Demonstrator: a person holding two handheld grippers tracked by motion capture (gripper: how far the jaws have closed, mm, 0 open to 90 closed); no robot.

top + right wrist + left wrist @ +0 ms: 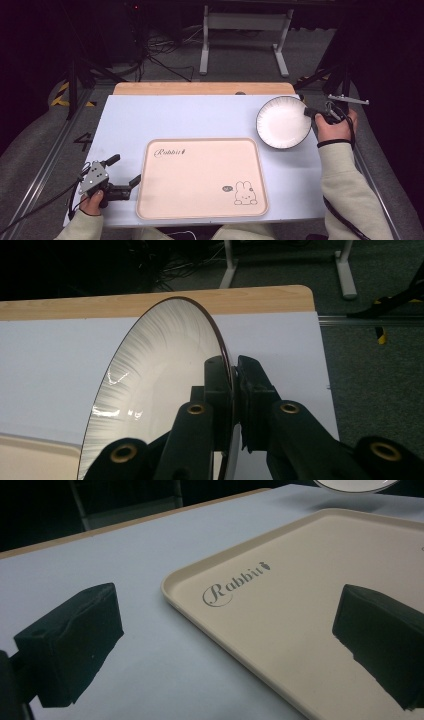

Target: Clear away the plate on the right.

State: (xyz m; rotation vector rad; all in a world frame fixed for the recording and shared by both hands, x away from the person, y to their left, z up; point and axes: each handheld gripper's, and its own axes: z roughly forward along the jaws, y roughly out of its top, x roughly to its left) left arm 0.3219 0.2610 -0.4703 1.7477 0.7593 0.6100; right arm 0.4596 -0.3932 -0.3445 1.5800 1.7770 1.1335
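Right gripper [232, 390] clamps plate [283, 123] by its right rim; keep it level, carry left, lower flat onto tray [150, 200]; left gripper [122, 171] open, idle near tray's left edge.

A: The plate [150, 385] in the right hand-held gripper [233, 371] looks like glossy ceramic, ribbed at the rim.

B: The tray [310, 630] under the left hand-held gripper [220, 645] is smooth matt plastic; the counter's [150, 302] far edge is wood.

A: What lies on the desk [150, 120]?
B: A beige tray [202, 178], near the front edge. It has the word "Rabbit" in one corner and a small rabbit drawing in the opposite one.
A: And behind the desk?
B: A white frame [244, 37] on the grey floor [165, 75], with dark cables [160, 50] beside.
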